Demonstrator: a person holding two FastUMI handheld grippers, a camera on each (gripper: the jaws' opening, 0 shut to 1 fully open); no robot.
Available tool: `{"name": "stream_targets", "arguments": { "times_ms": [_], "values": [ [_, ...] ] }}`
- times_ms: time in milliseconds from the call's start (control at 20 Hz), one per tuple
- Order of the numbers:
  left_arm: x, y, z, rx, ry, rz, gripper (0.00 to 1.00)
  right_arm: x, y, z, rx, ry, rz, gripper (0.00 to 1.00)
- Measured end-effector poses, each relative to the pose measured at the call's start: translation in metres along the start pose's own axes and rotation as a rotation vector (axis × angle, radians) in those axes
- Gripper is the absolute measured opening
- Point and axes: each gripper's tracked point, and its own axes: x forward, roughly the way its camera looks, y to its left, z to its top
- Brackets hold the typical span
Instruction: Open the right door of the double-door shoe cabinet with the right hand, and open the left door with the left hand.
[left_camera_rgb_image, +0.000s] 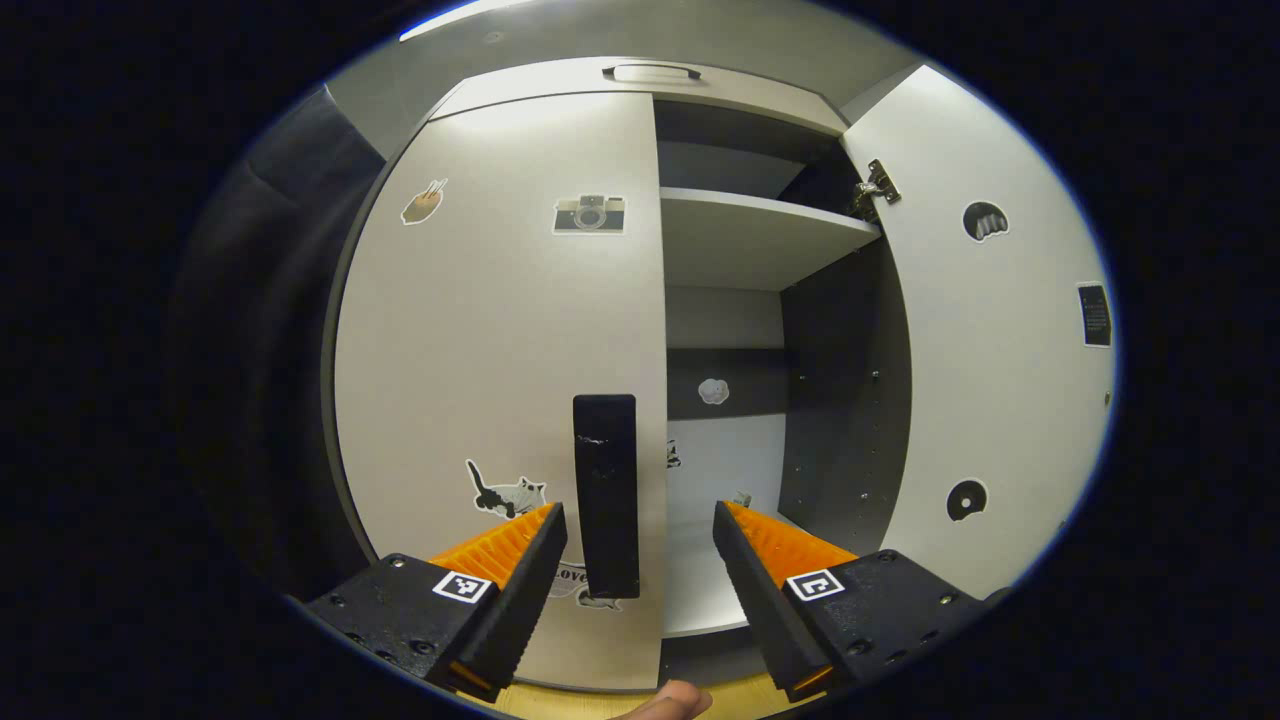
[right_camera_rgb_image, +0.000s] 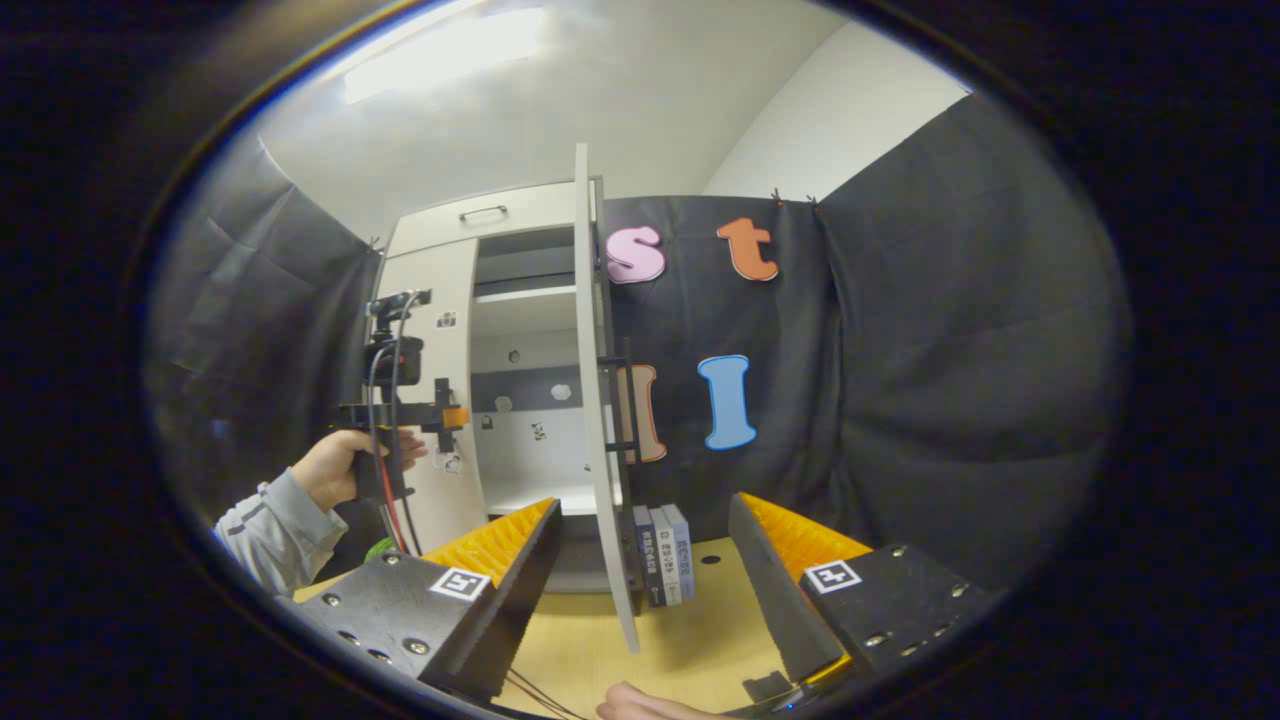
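Note:
The pale shoe cabinet's left door (left_camera_rgb_image: 500, 330) is closed, with stickers on it and a black vertical handle (left_camera_rgb_image: 606, 495) at its inner edge. My left gripper (left_camera_rgb_image: 640, 545) is open, its fingers either side of that handle and just short of it. The right door (left_camera_rgb_image: 985, 340) is swung wide open, showing shelves (left_camera_rgb_image: 750, 235) inside. In the right gripper view the open right door (right_camera_rgb_image: 597, 400) stands edge-on, its handle (right_camera_rgb_image: 625, 415) on the far face. My right gripper (right_camera_rgb_image: 640, 545) is open, back from the door's edge and holding nothing. A hand holds the left gripper (right_camera_rgb_image: 452, 416) at the closed door.
Three books (right_camera_rgb_image: 665, 555) stand upright on the wooden table (right_camera_rgb_image: 690, 630) behind the open door. Black cloth walls close in the booth on both sides. A drawer with a handle (left_camera_rgb_image: 652, 71) tops the cabinet. A grey sleeve (right_camera_rgb_image: 265, 535) reaches in from the left.

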Motion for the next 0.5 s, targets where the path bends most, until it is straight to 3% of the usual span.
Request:
{"name": "stream_targets", "arguments": {
  "times_ms": [50,250,350,400,500],
  "values": [
    [0.004,0.000,-0.004,-0.007,0.024,0.009,0.89,-0.004,0.004,-0.004,0.004,0.005,0.014,0.98],
    [0.024,0.005,-0.017,0.008,0.063,0.016,0.74,-0.014,0.012,-0.012,-0.018,0.035,0.029,0.98],
    [0.026,0.014,-0.020,0.009,0.072,0.048,0.65,-0.012,0.015,-0.016,-0.027,0.046,0.036,0.98],
    [0.029,0.015,-0.016,0.008,0.045,0.046,0.55,-0.011,0.018,-0.019,-0.030,0.054,0.042,0.98],
    [0.028,0.017,-0.014,0.012,0.040,0.055,0.56,-0.010,0.021,-0.023,-0.031,0.066,0.050,0.98]
  ]
}}
